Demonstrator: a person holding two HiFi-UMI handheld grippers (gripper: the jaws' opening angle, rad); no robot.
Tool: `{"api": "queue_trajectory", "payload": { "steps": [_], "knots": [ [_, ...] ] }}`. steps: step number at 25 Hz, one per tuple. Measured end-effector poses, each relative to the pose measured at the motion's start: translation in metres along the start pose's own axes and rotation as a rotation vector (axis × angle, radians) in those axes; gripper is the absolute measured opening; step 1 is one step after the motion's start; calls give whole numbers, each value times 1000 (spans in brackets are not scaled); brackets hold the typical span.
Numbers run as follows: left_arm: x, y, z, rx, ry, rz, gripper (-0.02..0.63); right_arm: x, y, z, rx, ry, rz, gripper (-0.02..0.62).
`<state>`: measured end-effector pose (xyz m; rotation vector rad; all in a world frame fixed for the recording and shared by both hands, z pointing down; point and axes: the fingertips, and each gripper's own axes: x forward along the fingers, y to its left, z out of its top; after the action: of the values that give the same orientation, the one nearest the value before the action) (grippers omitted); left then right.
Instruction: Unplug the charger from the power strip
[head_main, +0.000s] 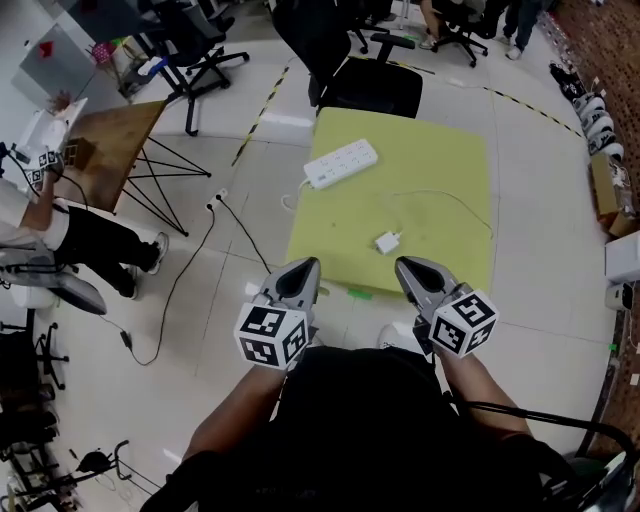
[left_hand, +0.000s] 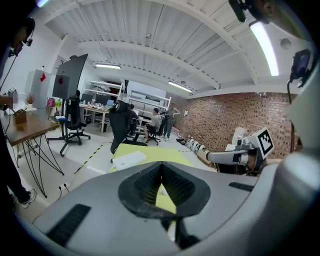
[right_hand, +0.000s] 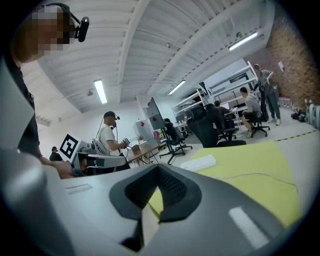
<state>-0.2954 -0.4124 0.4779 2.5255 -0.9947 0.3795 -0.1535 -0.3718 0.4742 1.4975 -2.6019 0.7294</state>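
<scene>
A white power strip (head_main: 340, 163) lies on the far left part of a yellow-green table (head_main: 440, 160). It also shows in the left gripper view (left_hand: 129, 159) and the right gripper view (right_hand: 199, 163). A small white charger (head_main: 387, 242) rests on the table nearer to me, apart from the strip. Its thin white cable (head_main: 455, 200) loops off to the right. My left gripper (head_main: 305, 270) (left_hand: 161, 167) and right gripper (head_main: 408, 270) (right_hand: 159, 170) hover side by side over the table's near edge. Both are shut and hold nothing.
A black office chair (head_main: 365, 80) stands at the table's far side. A wooden table (head_main: 110, 140) with a seated person (head_main: 60, 230) is on the left, and black cables (head_main: 180, 280) trail over the floor. Boxes (head_main: 610, 190) line the right edge.
</scene>
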Motion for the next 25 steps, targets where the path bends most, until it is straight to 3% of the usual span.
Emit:
{"api": "queue_trajectory", "payload": {
  "steps": [10, 25],
  "knots": [
    [-13, 25, -8, -32, -8, -52, 6, 8, 16, -32, 37, 63, -84, 2],
    [-17, 19, -8, -36, -18, -61, 6, 6, 26, -32, -3, 85, -71, 2]
  ]
}}
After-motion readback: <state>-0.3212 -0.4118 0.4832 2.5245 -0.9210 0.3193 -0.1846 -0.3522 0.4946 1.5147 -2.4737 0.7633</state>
